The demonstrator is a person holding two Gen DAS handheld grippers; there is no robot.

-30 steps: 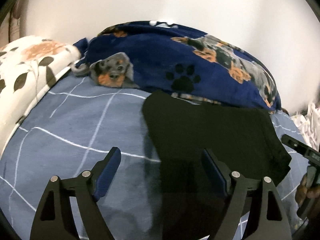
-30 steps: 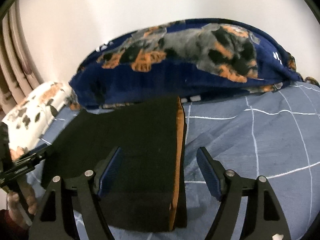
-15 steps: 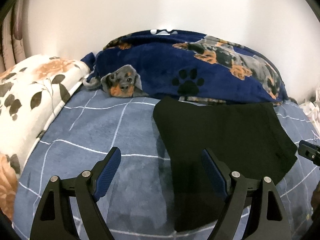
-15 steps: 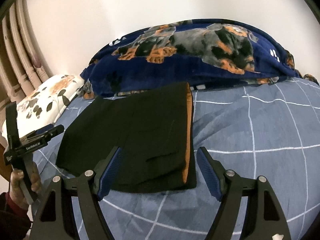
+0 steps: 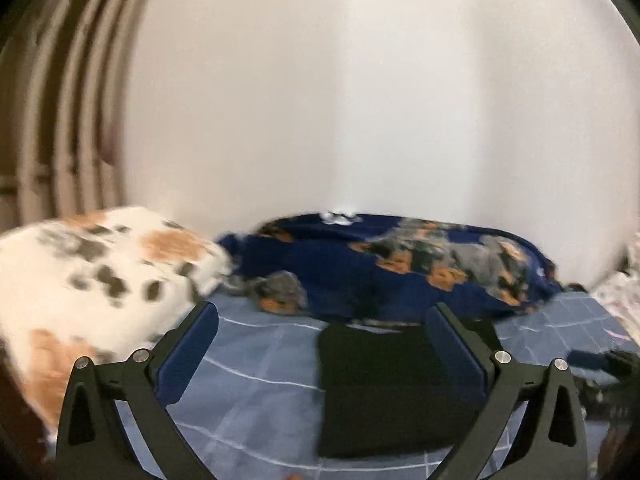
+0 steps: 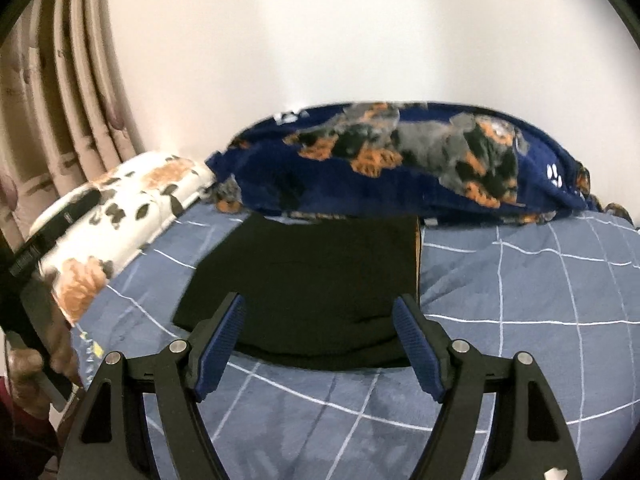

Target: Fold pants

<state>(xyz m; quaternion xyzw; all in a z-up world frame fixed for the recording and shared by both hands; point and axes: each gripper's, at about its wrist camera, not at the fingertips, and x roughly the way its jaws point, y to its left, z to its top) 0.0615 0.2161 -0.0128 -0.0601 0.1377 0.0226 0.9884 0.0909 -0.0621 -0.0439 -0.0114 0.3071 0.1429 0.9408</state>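
Note:
The black pants [image 6: 316, 280] lie folded into a flat rectangle on the blue checked bed sheet [image 6: 520, 320], with an orange inner edge [image 6: 418, 248] showing on the right side. They also show in the left wrist view [image 5: 384, 392]. My left gripper [image 5: 320, 344] is open and empty, raised well back from the pants. My right gripper [image 6: 320, 328] is open and empty, above the sheet just short of the pants' near edge. The left gripper's handle and hand show at the left edge of the right wrist view [image 6: 32, 320].
A navy blanket with dog prints [image 6: 400, 164] is bunched behind the pants against the white wall. A white floral pillow [image 5: 92, 280] lies at the left. Beige curtains [image 6: 52, 100] hang at the far left. The right gripper shows blurred at the right edge [image 5: 600, 364].
Both grippers have pulled back and up from the folded pants, which look smaller now. The left view has tilted up toward the wall and is blurred. The pants have not moved.

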